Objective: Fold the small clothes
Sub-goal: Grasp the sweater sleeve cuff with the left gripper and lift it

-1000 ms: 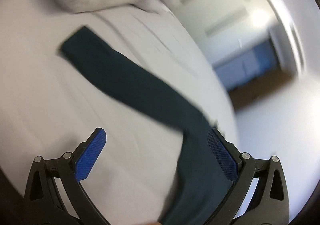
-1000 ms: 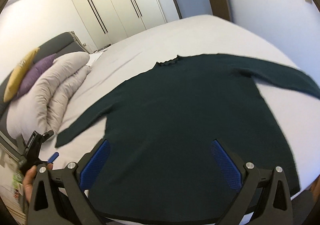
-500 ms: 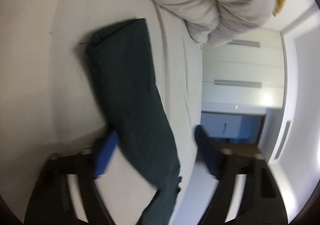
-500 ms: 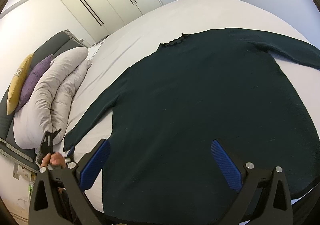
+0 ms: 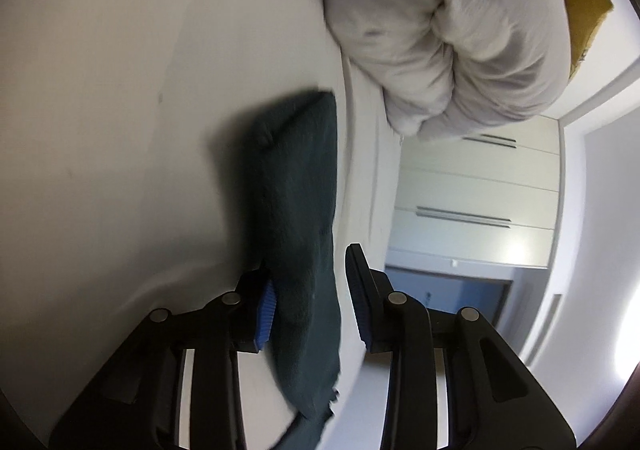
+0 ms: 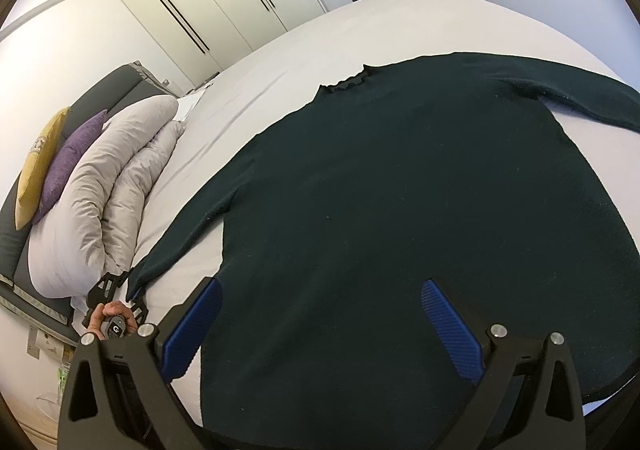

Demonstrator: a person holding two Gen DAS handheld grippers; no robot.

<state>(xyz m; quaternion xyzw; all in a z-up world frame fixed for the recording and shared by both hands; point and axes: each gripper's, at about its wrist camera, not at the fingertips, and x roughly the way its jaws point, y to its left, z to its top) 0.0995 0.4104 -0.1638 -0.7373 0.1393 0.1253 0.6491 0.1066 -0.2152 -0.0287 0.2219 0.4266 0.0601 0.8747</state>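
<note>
Left gripper [image 5: 310, 296] closing around sweater [image 6: 400, 209] cuff [image 5: 296, 177], pads not yet pinching; right gripper [image 6: 320, 330] spread, empty. Shallow bite risks cuff slipping out mid-fold.

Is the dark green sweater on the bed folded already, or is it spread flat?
Spread flat: the sweater lies open on the bed, both sleeves extended, no fold.

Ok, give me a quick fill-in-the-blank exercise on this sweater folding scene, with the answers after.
1. The dark green sweater lies spread flat on a ____.
2. The left gripper is closing around the sweater's ____.
3. Between the yellow cushion and the folded duvet sits a ____ cushion.
4. The right gripper has jaws that are ____.

Answers: bed; sleeve; purple; open
</note>
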